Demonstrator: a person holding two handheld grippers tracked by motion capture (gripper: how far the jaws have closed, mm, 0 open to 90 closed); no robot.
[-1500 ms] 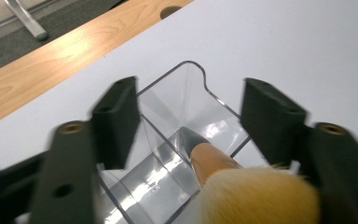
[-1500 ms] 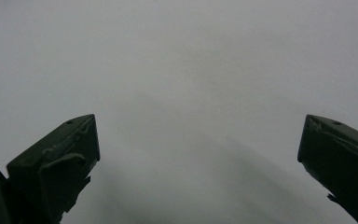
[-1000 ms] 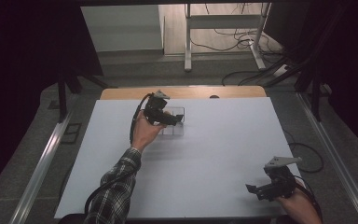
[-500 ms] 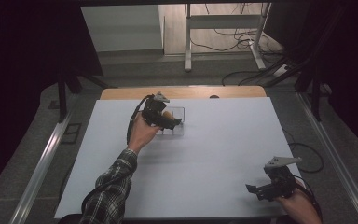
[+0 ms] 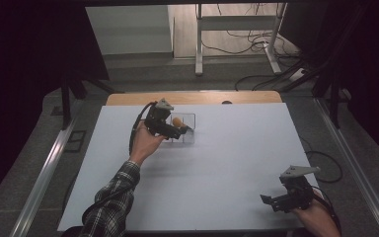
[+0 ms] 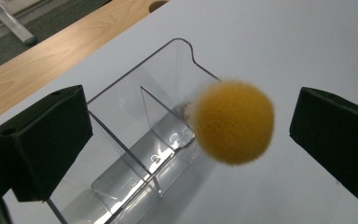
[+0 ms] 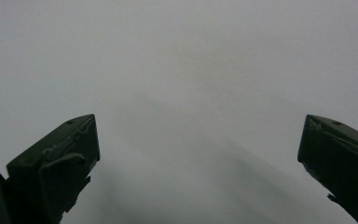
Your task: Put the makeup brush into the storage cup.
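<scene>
A fluffy yellow ball (image 6: 233, 122) hangs slightly blurred over a clear plastic divided box (image 6: 135, 121). It lies between the jaws of my left gripper (image 6: 189, 112) and touches neither pad. Those jaws have just been opening and now stand wide. In the high view the left gripper (image 5: 180, 129) hovers over the clear box (image 5: 190, 139) at the table's far middle, with the ball (image 5: 177, 121) beside its jaws. My right gripper (image 5: 271, 202) rests near the front right corner. It is open over bare tabletop with nothing between its jaws (image 7: 198, 140).
The white tabletop (image 5: 227, 163) stretches between the two hands. A wooden strip (image 5: 197, 97) runs along its far edge. Beyond it stand a metal desk frame (image 5: 237, 29) and floor cables (image 5: 256, 79). Metal rails flank both table sides.
The yellow ball has come into sight at the left gripper's jaws over the box. The left hand has shifted slightly left. The right hand has stayed put.
</scene>
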